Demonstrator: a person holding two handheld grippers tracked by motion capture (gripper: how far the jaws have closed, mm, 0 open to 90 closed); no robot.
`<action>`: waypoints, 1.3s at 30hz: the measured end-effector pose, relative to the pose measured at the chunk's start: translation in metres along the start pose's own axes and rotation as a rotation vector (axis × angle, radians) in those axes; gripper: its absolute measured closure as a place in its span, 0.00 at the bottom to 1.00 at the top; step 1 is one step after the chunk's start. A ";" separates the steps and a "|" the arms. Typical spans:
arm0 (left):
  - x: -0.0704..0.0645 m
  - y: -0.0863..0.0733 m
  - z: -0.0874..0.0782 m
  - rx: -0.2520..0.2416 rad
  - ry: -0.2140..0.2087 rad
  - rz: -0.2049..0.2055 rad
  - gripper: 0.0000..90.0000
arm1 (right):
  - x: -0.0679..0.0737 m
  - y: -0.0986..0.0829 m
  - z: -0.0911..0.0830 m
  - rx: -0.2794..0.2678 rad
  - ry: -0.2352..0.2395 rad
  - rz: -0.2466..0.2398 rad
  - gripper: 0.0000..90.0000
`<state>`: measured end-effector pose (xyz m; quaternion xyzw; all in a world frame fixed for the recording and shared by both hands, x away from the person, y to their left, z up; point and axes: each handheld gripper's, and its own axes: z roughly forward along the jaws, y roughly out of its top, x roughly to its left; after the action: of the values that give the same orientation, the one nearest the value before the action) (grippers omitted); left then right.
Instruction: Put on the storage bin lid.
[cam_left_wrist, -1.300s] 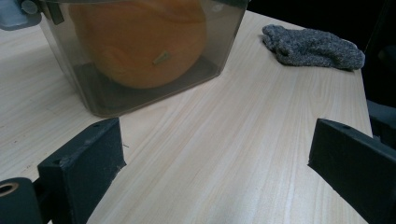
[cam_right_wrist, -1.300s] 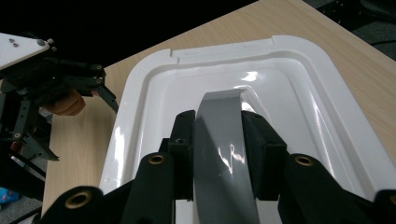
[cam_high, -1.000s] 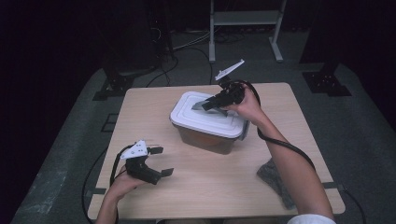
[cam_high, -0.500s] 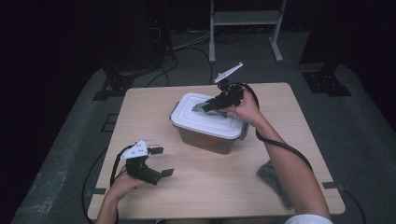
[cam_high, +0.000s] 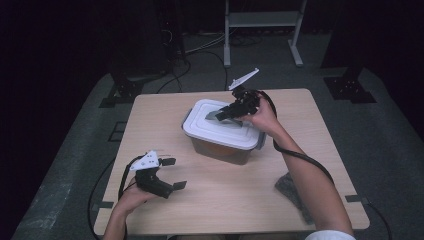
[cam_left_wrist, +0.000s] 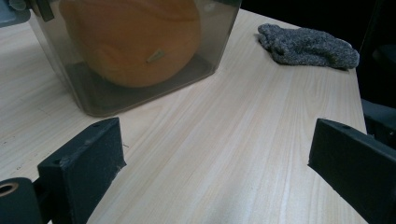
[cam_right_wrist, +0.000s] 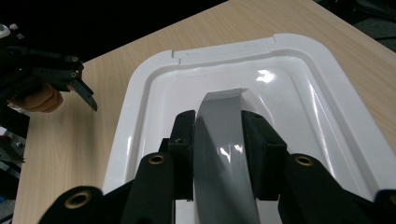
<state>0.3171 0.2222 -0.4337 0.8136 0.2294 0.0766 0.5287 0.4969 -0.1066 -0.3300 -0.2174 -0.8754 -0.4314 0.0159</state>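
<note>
Two grippers in play: the right gripper (cam_high: 227, 114) sits over the white lid (cam_high: 220, 131) of the clear box (cam_high: 220, 150), its fingers (cam_right_wrist: 259, 140) pinching the lid's grey handle (cam_right_wrist: 224, 140) from both sides. That box stands mid-bench (cam_high: 240, 205), something orange (cam_left_wrist: 133, 39) inside it. Near the box's front left, the left gripper (cam_high: 172, 173) rests low, fingers (cam_left_wrist: 88, 158) spread wide on nothing. Off the box's front right lies a grey cloth (cam_left_wrist: 308, 46).

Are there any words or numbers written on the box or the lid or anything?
No readable text anywhere.
White lid: faint raised marks near its far rim, too blurred to read.
Box, grey handle pinched by the right gripper, grey cloth and table: no writing.
</note>
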 end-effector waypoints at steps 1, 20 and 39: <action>0.000 0.000 0.000 0.000 -0.001 0.000 0.03 | 0.000 0.000 0.000 0.000 -0.001 -0.001 0.73; 0.000 0.000 -0.001 -0.003 0.000 -0.002 0.03 | 0.003 -0.007 0.002 0.003 0.024 0.003 0.74; 0.000 -0.001 -0.002 -0.004 0.004 -0.002 0.03 | 0.003 -0.007 -0.010 -0.042 0.030 0.027 0.59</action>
<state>0.3162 0.2236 -0.4336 0.8123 0.2310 0.0782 0.5298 0.4897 -0.1172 -0.3285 -0.2232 -0.8628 -0.4526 0.0304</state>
